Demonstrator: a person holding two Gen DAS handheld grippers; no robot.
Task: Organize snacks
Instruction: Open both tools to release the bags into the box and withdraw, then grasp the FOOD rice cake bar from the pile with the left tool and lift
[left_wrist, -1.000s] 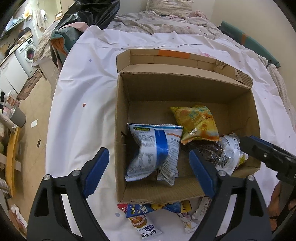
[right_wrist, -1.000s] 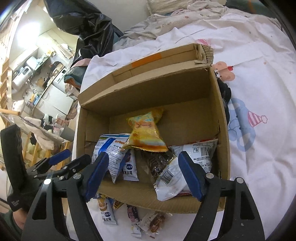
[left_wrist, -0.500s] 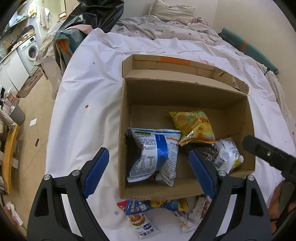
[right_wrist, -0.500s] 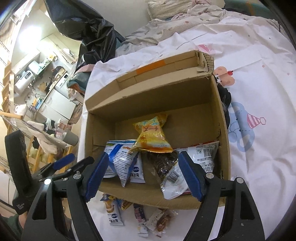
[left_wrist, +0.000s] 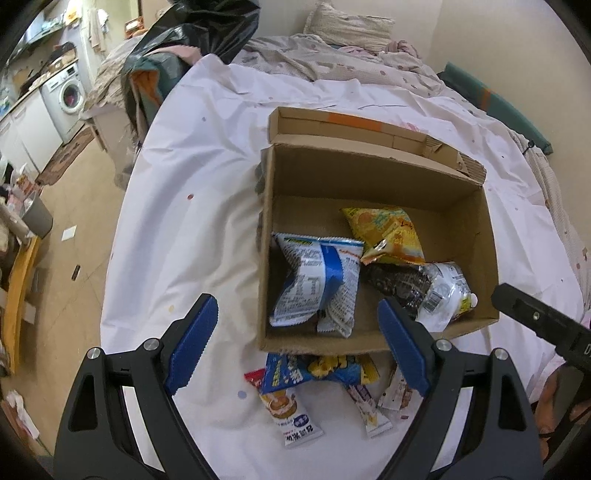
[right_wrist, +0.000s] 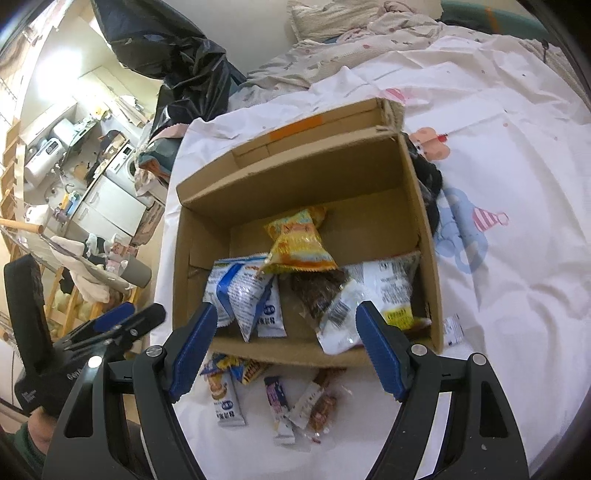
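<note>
Three bags already lie in the cardboard box (left_wrist: 373, 177), which sits on the white sheet (left_wrist: 192, 192) just ahead of both claws, so the sorting looks partly done, with the loose packets yet to go in. The left claw (left_wrist: 297, 345) hangs with its jaws wide and nothing between them, and the right claw (right_wrist: 286, 345) is likewise spread and empty. Inside the box, the blue-and-white bag (left_wrist: 317, 284) stands crumpled ahead of the left claw near the box's left wall, the clear bag with dark contents (left_wrist: 424, 291) slumps towards the right wall, and the yellow bag (left_wrist: 388, 236) rests farther back, overlapping both. Below the near wall of the box, right under the claws, lies a small heap of loose packets (right_wrist: 269, 391): a blue-and-yellow one (left_wrist: 317, 371) tucked against the cardboard, a white sachet with a blue label (left_wrist: 293, 421), and a few slim stick packs (right_wrist: 280, 410). The next move, I judge, calls for lowering one claw onto a single packet and pinching its flat edge cleanly, since these overlap and are thin and slippery.
</note>
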